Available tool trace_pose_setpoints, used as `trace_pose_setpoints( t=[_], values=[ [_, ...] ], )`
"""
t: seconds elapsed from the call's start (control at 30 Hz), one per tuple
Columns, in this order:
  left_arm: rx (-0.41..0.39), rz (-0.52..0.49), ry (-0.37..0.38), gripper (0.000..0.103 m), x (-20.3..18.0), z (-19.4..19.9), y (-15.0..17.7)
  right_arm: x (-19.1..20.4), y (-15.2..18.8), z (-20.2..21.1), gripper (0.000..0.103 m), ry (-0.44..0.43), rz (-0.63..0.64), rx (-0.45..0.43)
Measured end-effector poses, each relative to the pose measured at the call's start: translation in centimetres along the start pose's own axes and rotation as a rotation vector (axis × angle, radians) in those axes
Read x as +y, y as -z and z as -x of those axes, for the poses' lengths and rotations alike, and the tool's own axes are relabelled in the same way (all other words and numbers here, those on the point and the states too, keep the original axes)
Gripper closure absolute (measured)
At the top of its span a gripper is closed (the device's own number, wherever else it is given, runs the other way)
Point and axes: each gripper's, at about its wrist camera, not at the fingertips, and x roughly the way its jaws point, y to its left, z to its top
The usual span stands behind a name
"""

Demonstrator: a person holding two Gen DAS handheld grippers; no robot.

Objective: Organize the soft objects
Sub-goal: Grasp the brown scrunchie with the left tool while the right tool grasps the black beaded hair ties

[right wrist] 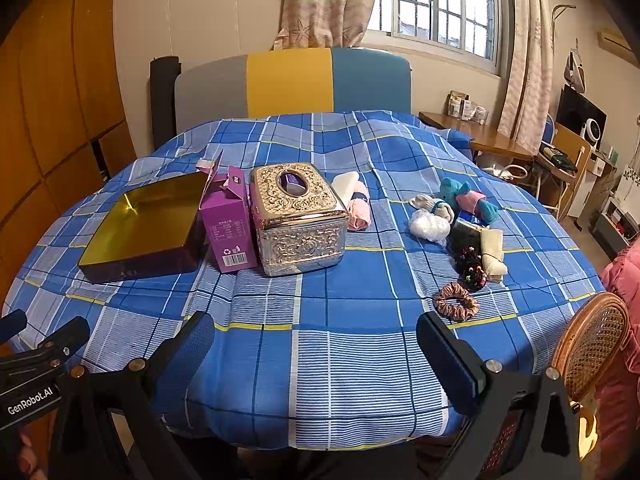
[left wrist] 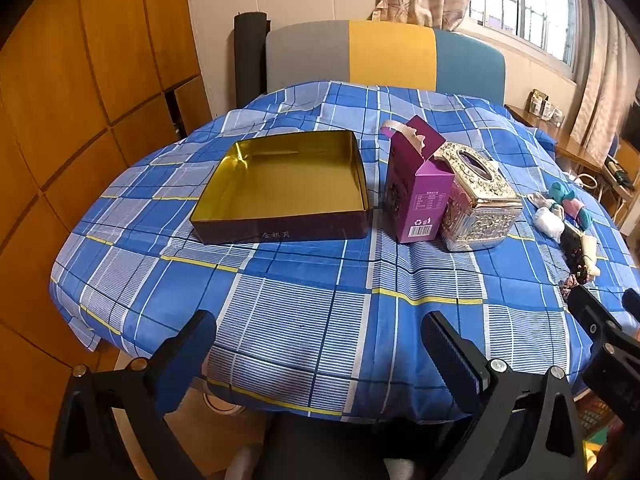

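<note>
Left gripper: jaws spread wide, empty, held level at the near edge. Right gripper: likewise spread, empty, alongside.

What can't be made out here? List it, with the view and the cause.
- Pink cloth bundle: right wrist view, partly hidden behind the silver tissue box; absent from the left wrist view.
- Purple carton label text: too small in both views.
- Soft pile: left wrist view, squeezed at the fisheye edge, items blur together.
- Dark hair tie: right wrist view, details too small.
- Gold tin near inner wall: hidden by its rim.
</note>
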Motion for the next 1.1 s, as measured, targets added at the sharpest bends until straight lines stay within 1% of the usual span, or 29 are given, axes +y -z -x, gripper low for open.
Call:
trace_pose_setpoints(
  t=[0.17,0.2,0.23,0.33,0.47,0.53,0.6,0.63,0.67,0.7,0.77,0.8,0.87,0.93,1.0,1.03,1.1],
  values=[
    [0.017,-0.001,0.006,0.0,-0.1,-0.8,0.2,-0.3,0.1,-0.4,0.0,0.004,0.01,0.006],
    [0.023,-0.001,0.012,0.0,-0.1,-1.0,0.3,-0.6,0.2,-0.6,0.001,0.007,0.008,0.01],
    [0.03,0.002,0.034,0.0,-0.1,-1.3,0.5,-0.8,0.2,-0.7,0.001,0.008,0.006,0.013],
    [0.061,0.007,0.141,0.0,-0.4,-2.3,1.0,-1.9,0.6,-1.6,0.004,0.008,-0.016,0.032],
    [0.104,0.018,0.271,0.0,-1.2,-3.8,2.0,-3.6,1.3,-3.6,0.007,0.008,-0.048,0.09],
    [0.155,0.031,0.344,0.0,-1.8,-4.8,2.6,-4.3,1.7,-4.4,0.009,0.014,-0.051,0.111],
    [0.211,0.069,0.421,0.0,-2.2,-5.9,3.2,-5.5,2.2,-5.9,0.013,0.012,-0.052,0.14],
    [0.234,0.084,0.446,0.0,-2.4,-6.4,3.4,-5.9,2.4,-6.4,0.013,0.01,-0.053,0.151],
    [0.255,0.079,0.445,0.0,-2.8,-6.9,3.6,-6.7,2.5,-7.0,0.014,0.002,-0.061,0.168],
    [0.259,0.066,0.436,0.0,-3.3,-7.1,3.6,-7.7,2.4,-7.6,0.014,-0.005,-0.072,0.179],
    [0.238,0.019,0.422,0.0,-4.4,-7.0,3.7,-9.4,1.6,-8.3,0.014,0.008,-0.084,0.175],
    [0.224,-0.002,0.419,0.0,-5.1,-6.8,3.6,-10.5,1.0,-8.5,0.014,0.037,-0.093,0.16],
    [0.201,-0.043,0.431,0.0,-6.3,-6.7,3.4,-12.2,-0.2,-9.1,0.014,0.086,-0.109,0.141],
    [0.188,-0.082,0.465,0.0,-7.6,-6.7,3.3,-14.1,-1.5,-10.1,0.014,0.144,-0.122,0.147],
    [0.184,-0.108,0.504,0.0,-8.8,-6.8,3.1,-15.9,-2.6,-11.3,0.015,0.168,-0.139,0.168],
    [0.185,-0.117,0.506,0.0,-9.2,-7.0,3.1,-16.6,-3.0,-11.8,0.015,0.173,-0.145,0.173],
    [0.188,-0.144,0.508,0.0,-10.3,-7.2,3.0,-18.6,-4.1,-13.3,0.022,0.196,-0.162,0.193]
  ],
)
